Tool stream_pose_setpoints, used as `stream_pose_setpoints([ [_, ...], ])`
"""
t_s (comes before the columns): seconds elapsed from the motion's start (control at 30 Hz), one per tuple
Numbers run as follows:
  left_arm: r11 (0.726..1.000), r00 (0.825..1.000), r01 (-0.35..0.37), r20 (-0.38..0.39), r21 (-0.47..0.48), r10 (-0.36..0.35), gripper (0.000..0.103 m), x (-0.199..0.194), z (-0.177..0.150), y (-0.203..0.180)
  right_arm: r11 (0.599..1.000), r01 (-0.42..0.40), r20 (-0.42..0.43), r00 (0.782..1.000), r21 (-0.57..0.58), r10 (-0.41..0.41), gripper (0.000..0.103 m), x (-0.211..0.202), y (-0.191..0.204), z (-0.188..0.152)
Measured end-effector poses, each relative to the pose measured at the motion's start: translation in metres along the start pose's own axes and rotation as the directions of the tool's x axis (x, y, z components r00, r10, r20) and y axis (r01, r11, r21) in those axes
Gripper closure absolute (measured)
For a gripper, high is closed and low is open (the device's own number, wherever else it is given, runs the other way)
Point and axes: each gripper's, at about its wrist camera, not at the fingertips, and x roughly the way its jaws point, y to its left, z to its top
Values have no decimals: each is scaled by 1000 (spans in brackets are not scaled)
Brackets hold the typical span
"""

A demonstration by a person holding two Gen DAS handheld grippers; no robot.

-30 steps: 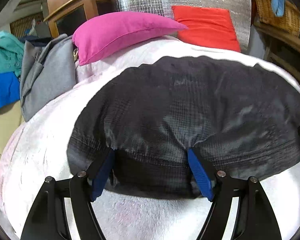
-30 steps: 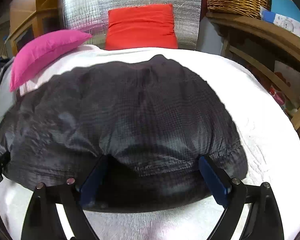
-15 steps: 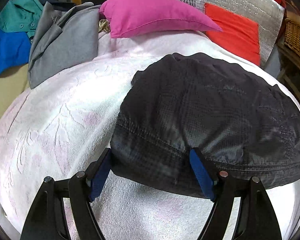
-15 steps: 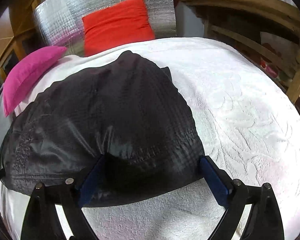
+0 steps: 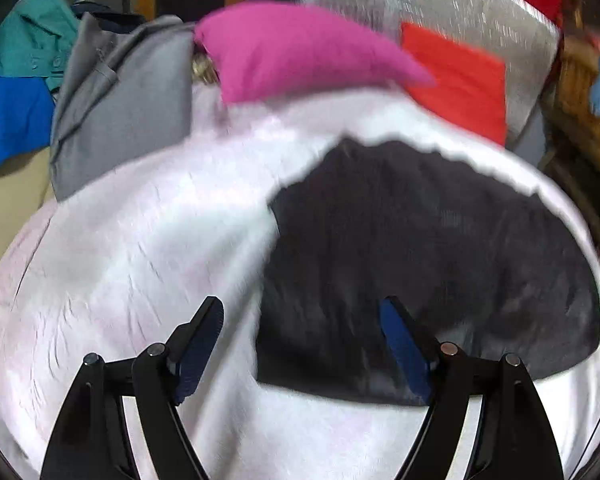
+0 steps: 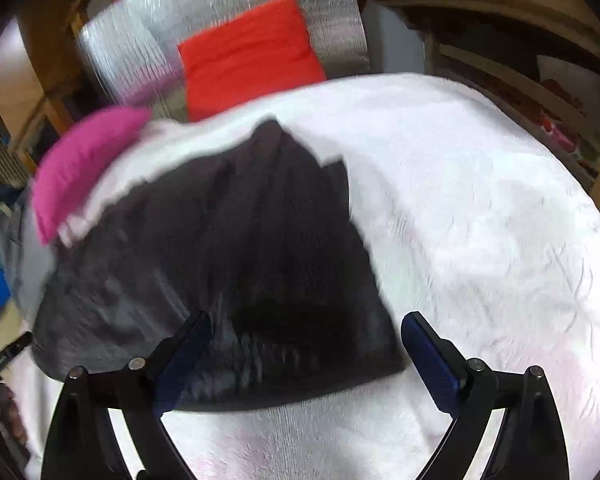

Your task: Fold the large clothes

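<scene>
A black garment (image 5: 428,264) lies folded in a compact pile on the white bedspread (image 5: 140,264). It also shows in the right wrist view (image 6: 240,272). My left gripper (image 5: 302,344) is open and empty; its gap straddles the garment's near left corner. My right gripper (image 6: 306,360) is open and empty, with the garment's near right corner between its blue pads. Both views are blurred by motion.
A pink pillow (image 5: 300,52) and a red cushion (image 5: 460,76) lie at the head of the bed against a silver foil panel (image 6: 228,24). Grey, teal and blue clothes (image 5: 116,96) are piled at the far left. Wooden shelves (image 6: 520,40) stand at the right.
Both grippers have swung outward and drawn back: the left one leftwards, the right one rightwards. The garment now sits off-centre in each view. Both stay open.
</scene>
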Motion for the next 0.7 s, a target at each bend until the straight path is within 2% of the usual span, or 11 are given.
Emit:
stream_pose_setpoints([
  [0.1, 991, 989, 124, -70, -52, -127, 22, 13, 21, 15, 996, -67, -16, 998, 63, 68, 6, 2, -22, 23],
  [0.17, 978, 971, 194, -131, -74, -202, 22, 29, 27, 18, 991, -95, -39, 994, 96, 99, 6, 14, -35, 38],
  [0.2, 969, 955, 230, -171, -84, -242, 22, 41, 30, 19, 987, -115, -63, 990, 115, 122, 6, 23, -39, 44],
  [0.3, 963, 940, 254, -214, -87, -267, 22, 64, 35, 18, 979, -156, -110, 979, 131, 171, 6, 48, -43, 56],
  [0.37, 954, 925, 283, -233, -103, -300, 22, 76, 39, 17, 984, -139, -123, 980, 115, 153, 6, 57, -41, 56],
  [0.47, 942, 908, 313, -253, -122, -335, 22, 87, 47, 17, 981, -162, -163, 971, 103, 177, 11, 77, -35, 61],
  [0.53, 938, 902, 326, -258, -122, -347, 22, 93, 50, 16, 981, -182, -198, 961, 70, 192, 18, 88, -28, 59],
  [0.6, 937, 899, 329, -264, -119, -350, 23, 95, 50, 16, 974, -216, -204, 953, 62, 224, 39, 92, -23, 57],
  [0.7, 938, 900, 326, -265, -113, -345, 23, 97, 49, 15, 977, -210, -206, 955, 36, 213, 43, 90, -19, 57],
])
